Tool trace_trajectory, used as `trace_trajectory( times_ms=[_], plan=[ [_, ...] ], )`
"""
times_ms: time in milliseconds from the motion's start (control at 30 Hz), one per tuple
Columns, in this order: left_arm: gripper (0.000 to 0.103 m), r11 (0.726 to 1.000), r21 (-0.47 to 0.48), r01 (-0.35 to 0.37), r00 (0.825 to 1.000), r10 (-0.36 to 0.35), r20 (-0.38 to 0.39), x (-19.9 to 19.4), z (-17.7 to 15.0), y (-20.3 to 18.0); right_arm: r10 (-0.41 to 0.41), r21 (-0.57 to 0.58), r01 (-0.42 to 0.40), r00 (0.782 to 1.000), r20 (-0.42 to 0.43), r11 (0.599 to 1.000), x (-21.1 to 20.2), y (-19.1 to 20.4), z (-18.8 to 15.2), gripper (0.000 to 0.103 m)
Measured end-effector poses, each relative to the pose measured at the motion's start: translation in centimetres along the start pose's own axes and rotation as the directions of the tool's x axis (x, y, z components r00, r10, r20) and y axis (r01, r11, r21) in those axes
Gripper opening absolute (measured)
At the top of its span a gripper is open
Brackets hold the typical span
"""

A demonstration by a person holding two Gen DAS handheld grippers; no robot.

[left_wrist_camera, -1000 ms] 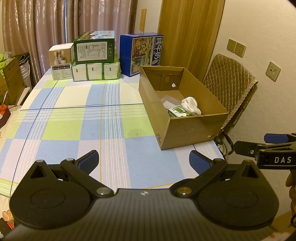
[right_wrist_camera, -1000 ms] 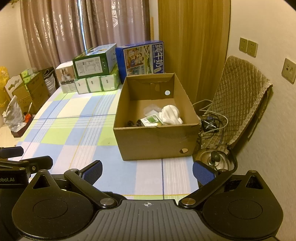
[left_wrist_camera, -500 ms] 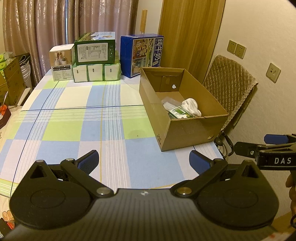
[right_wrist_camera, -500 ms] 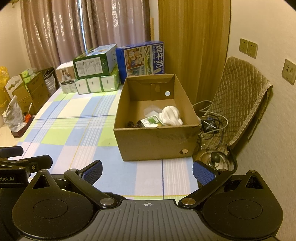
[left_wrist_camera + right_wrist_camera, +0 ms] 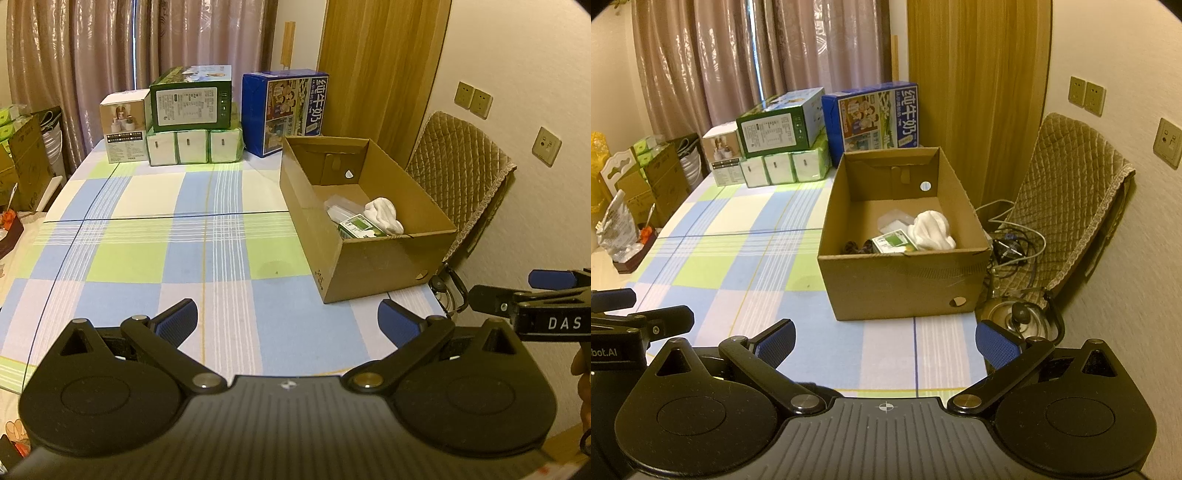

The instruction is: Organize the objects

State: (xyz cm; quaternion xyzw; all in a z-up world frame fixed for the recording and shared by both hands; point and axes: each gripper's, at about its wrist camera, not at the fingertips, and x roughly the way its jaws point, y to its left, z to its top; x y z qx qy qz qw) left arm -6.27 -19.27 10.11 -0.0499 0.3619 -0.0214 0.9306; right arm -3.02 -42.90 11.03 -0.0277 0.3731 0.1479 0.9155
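An open cardboard box (image 5: 384,258) (image 5: 905,284) stands on the right side of the checked tablecloth (image 5: 166,240) (image 5: 738,251). Inside it lie a white cloth (image 5: 382,214) (image 5: 932,230), a small green-and-white carton (image 5: 360,226) (image 5: 894,242), a clear plastic piece (image 5: 892,221) and a dark item (image 5: 857,246). My left gripper (image 5: 288,319) hovers open over the table's near edge, nothing between its fingers. My right gripper (image 5: 884,341) is open too, just in front of the box and empty; its tip (image 5: 517,295) also shows at the right of the left wrist view.
Stacked cartons line the far end: a white one (image 5: 123,127), a green one (image 5: 192,99) on tissue packs (image 5: 194,146), and a blue milk carton (image 5: 286,110). A quilted chair (image 5: 1071,195), cables (image 5: 1012,247) and a kettle (image 5: 1019,321) sit right of the table.
Both views have shifted very slightly; the grippers stay open and nothing on the table has moved.
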Motion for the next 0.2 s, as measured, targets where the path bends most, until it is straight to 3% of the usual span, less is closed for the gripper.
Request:
trace_trajectory(
  times_ms=[200],
  plan=[
    [0.102,1.000,-0.020,-0.010,1.000,0.011,0.017,-0.11,0.08,0.34,0.000,0.000,0.000,1.000,-0.001,1.000,-0.02,0.05,0.06,0.101]
  ],
)
